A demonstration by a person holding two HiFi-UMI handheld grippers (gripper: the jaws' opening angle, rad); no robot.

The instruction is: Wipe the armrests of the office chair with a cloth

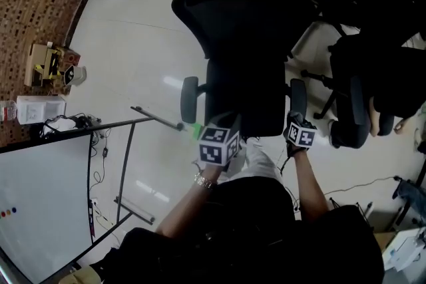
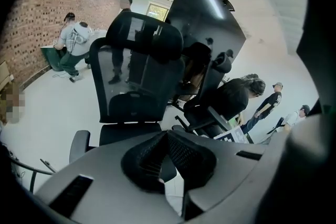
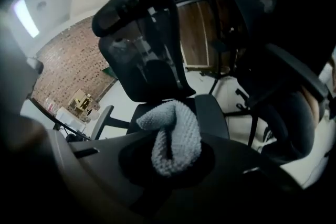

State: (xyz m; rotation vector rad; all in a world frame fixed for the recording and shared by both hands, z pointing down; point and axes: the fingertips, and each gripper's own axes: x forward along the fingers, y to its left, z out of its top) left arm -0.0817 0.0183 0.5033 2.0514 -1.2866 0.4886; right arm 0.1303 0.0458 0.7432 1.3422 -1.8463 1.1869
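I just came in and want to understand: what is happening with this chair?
A person faces a black office chair. The right hand-held gripper is shut on a grey cloth, close to one armrest; whether they touch is unclear. The left hand-held gripper is shut and empty.

chairs [image 1: 246, 43] [image 1: 373, 83] 2 | armrests [image 1: 189, 98] [image 1: 298, 95] 2 (near chair) | tools [image 2: 167, 136] [image 3: 170, 157] 2 | cloth [image 3: 173, 128] 1

The head view looked steeply down from above onto the office chair [image 1: 243, 43], while the left gripper view and right gripper view sat low and near its seat's front edge, both facing its backrest [image 2: 137, 60], which all three shared.
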